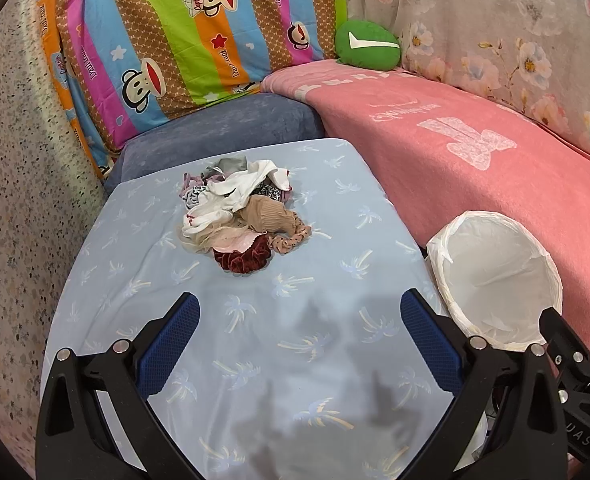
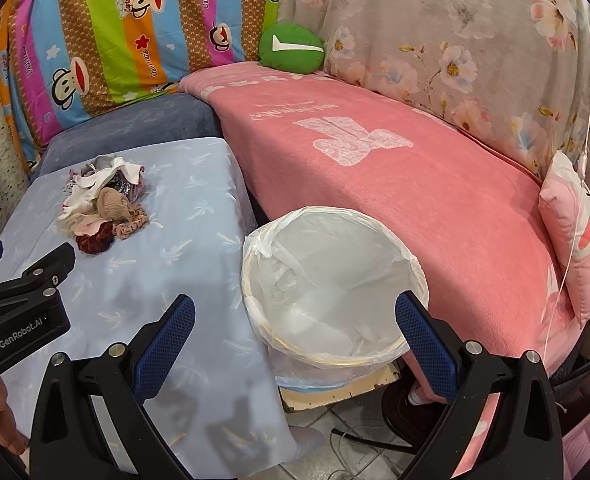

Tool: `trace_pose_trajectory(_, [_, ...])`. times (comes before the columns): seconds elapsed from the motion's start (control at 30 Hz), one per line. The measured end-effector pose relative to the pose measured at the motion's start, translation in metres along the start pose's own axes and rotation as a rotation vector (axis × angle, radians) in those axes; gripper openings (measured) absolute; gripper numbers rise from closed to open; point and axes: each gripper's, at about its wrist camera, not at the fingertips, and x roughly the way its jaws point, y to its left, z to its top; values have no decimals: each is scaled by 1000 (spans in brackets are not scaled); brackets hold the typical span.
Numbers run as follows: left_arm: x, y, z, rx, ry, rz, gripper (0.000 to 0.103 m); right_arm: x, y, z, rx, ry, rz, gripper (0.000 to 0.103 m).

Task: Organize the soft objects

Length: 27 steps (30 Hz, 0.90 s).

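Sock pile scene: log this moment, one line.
left gripper open | right gripper open | sock pile untouched | lined bin empty

A pile of soft items (image 1: 241, 216) is lying on the table (image 1: 255, 360), with the lined bin (image 2: 335, 280) standing to its right, before the sofa (image 2: 415, 184)

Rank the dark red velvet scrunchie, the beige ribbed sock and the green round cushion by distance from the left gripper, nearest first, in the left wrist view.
1. Dark red velvet scrunchie, at the pile's front edge.
2. Beige ribbed sock, mid-pile, just behind.
3. Green round cushion, far back, to the right.
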Motion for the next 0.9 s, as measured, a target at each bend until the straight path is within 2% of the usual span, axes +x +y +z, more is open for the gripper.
trace_pose_trajectory(0.9, [0,0,0,0,-3,0,96,0,2,1,1,2,-3,97])
